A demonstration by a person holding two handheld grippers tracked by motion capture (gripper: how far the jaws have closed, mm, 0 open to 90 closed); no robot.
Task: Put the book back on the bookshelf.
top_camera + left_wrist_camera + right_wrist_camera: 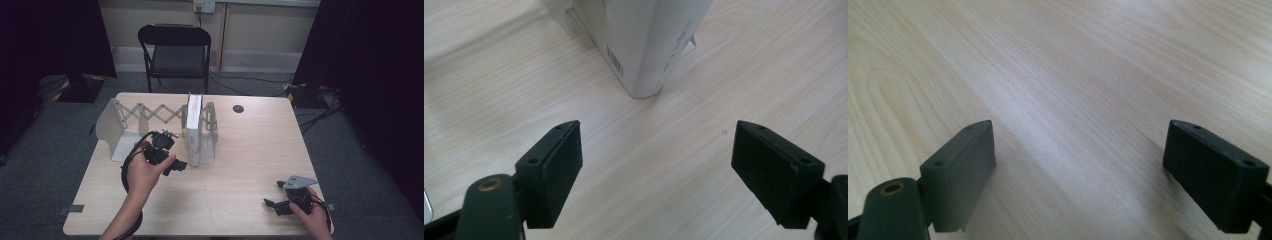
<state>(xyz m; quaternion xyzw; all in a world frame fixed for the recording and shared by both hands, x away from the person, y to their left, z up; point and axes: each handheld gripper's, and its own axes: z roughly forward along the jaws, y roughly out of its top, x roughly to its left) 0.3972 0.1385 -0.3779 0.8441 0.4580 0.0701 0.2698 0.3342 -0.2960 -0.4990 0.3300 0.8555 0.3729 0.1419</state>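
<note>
At the near edge of the pale wooden table, we hold the right gripper low over the boards near the right-hand corner, its two black jaws spread wide with only bare wood grain between them in the right gripper view. Farther in and to the left, our left gripper points toward the tall white book that stands upright on its bottom edge, just short of touching it. In the left gripper view, those jaws also stand spread apart, gripping nothing, and the book's lower corner rises just beyond them. The book leans against the right end plate of a white metal expanding book rack. Beyond the table stands a black folding chair.
</note>
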